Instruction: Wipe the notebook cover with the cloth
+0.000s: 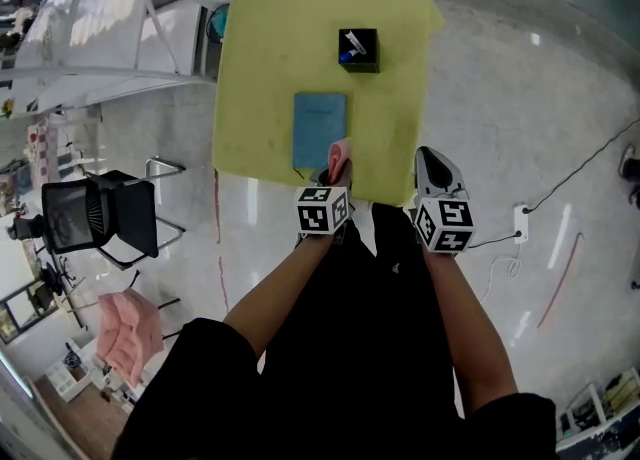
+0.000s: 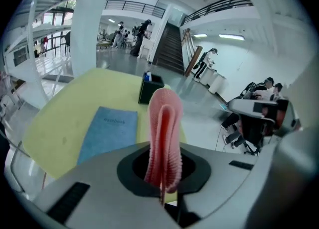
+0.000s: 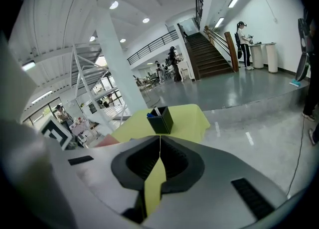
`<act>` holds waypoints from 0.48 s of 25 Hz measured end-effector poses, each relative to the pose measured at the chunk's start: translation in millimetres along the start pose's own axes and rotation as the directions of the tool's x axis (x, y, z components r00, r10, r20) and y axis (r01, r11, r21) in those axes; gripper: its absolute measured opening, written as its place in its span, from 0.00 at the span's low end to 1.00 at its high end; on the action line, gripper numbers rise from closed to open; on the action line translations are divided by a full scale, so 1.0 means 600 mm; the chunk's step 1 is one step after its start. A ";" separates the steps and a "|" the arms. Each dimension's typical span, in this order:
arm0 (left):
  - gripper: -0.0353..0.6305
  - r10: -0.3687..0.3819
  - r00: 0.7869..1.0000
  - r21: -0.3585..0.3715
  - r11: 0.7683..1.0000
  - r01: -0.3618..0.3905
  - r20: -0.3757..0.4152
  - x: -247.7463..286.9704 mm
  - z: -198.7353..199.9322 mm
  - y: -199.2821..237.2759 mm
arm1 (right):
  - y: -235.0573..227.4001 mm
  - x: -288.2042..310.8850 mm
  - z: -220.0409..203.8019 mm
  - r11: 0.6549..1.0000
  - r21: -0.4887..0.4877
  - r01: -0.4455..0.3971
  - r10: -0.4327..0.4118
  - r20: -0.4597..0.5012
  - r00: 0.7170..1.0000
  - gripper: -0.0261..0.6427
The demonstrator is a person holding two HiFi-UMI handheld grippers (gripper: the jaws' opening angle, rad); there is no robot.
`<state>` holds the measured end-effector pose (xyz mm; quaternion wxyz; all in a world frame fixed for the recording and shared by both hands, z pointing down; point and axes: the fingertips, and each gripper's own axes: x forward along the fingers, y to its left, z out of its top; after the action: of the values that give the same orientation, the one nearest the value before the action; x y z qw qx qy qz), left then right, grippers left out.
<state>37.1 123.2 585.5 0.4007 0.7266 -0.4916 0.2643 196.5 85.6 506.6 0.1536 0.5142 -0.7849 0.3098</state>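
My left tongs (image 1: 335,176) are clamped on the folded pink cloth (image 2: 164,133), by the near right corner of the blue notebook (image 1: 319,129). The notebook lies flat and loose on the yellow worktop (image 1: 260,68). My right tongs (image 3: 159,158) are pressed together, empty, off to the side. Nothing pins the notebook, so a hard stroke could shove it along. The cloth could also drag out of the pinch.

My left gripper (image 1: 336,180) hides cloth's (image 1: 340,158) lower end; cloth covers box's (image 2: 148,91) right side; box contents too small.
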 end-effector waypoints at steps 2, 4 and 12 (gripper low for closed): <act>0.09 -0.015 0.998 0.044 0.999 0.012 0.059 -0.044 0.030 -0.014 | 0.014 -0.014 0.009 0.999 -0.034 -0.007 0.008 0.020 1.000 0.09; 0.09 -0.023 0.993 0.057 0.998 0.016 0.118 -0.090 0.057 -0.023 | 0.032 -0.034 0.016 0.997 -0.069 -0.016 0.018 0.034 0.999 0.09; 0.09 -0.101 0.930 0.162 0.986 0.045 0.353 -0.297 0.124 -0.060 | 0.170 -0.131 0.022 0.991 -0.120 -0.052 0.063 0.093 0.994 0.09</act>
<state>2.8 157.2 395.1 0.2572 0.8088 -0.5077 0.1482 138.8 161.4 419.2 0.1362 0.4957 -0.8229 0.2421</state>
